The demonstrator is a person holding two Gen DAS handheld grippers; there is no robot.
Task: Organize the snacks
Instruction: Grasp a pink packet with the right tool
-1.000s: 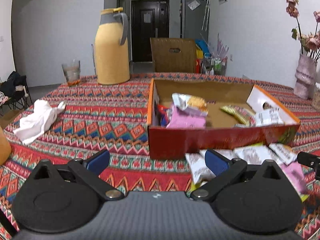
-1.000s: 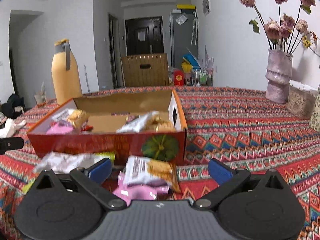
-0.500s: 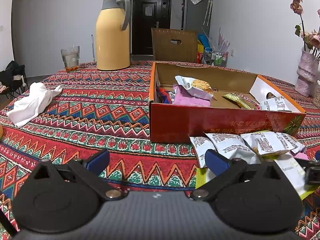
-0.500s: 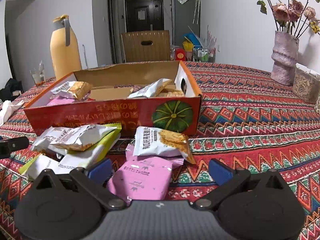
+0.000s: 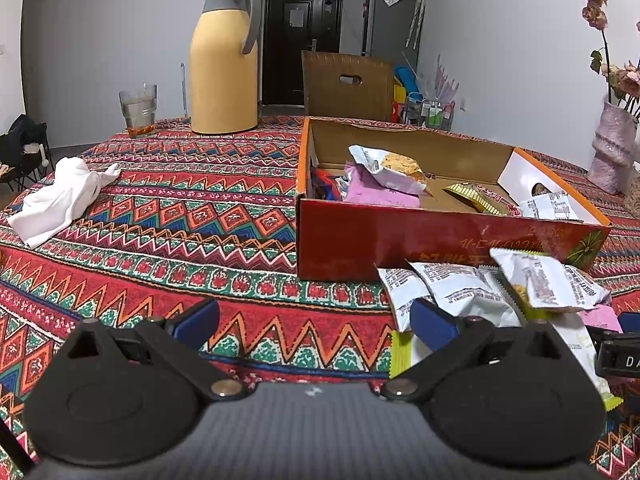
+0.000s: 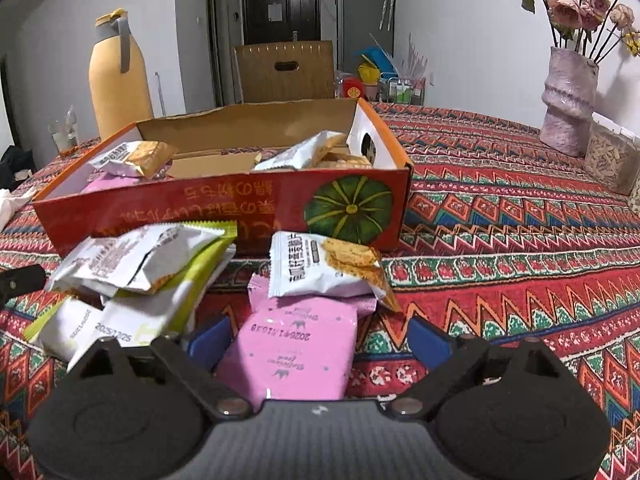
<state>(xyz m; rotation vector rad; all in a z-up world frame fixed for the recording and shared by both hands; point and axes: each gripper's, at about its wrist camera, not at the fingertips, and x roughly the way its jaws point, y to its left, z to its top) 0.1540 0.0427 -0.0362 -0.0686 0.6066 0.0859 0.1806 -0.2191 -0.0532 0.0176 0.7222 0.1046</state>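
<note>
A red cardboard box [image 5: 432, 240] [image 6: 224, 208] holds several snack packets. Loose packets lie on the tablecloth in front of it: white ones [image 5: 460, 288] [image 6: 128, 260], a green-edged one [image 6: 172, 300], a white cracker packet [image 6: 320, 264] and a pink packet [image 6: 292, 352]. My left gripper [image 5: 314, 320] is open and empty, low over the cloth, its right finger at the white packets. My right gripper [image 6: 320, 338] is open with the pink packet lying between its fingers, not squeezed.
A yellow thermos [image 5: 224, 64], a glass [image 5: 138, 110] and a white cloth [image 5: 60, 200] sit to the left. A pink vase with flowers [image 6: 568, 108] and a container of seeds [image 6: 612, 160] stand at the right. A brown chair [image 6: 284, 70] is behind the table.
Both grippers have tilted down and moved closer to the loose packets. The pink packet now sits between my right fingers. Both grippers stayed open.
</note>
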